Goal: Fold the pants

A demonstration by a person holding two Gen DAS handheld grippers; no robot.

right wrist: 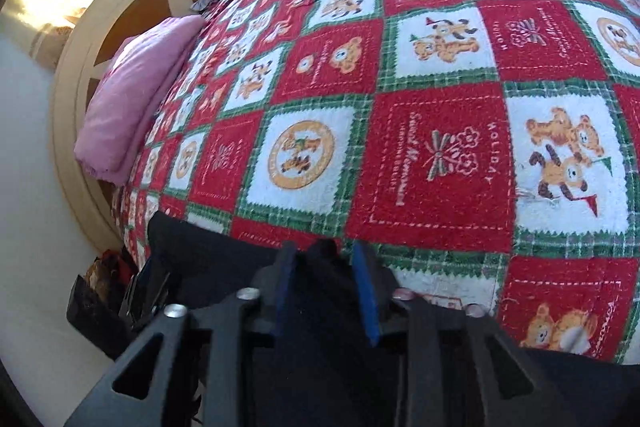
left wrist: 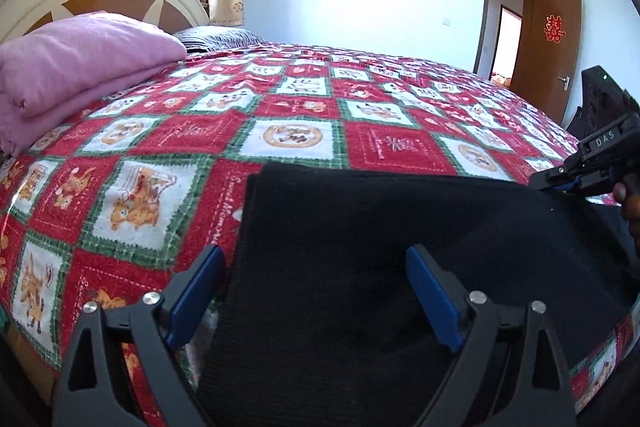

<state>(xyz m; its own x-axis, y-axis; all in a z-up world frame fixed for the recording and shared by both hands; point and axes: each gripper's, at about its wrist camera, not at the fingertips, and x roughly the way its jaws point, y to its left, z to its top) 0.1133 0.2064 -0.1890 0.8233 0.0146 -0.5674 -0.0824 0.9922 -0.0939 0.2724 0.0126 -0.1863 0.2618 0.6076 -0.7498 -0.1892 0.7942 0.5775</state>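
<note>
The black knit pants (left wrist: 360, 267) lay folded at the quilted bed's (left wrist: 280, 99) near edge. My left gripper (left wrist: 316, 291) hovered, jaws apart; my right gripper (right wrist: 324, 259) pinched a corner to hold the fold.

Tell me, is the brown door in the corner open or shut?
Open. The brown door is swung away from its frame, and a lit doorway shows beside it.
</note>
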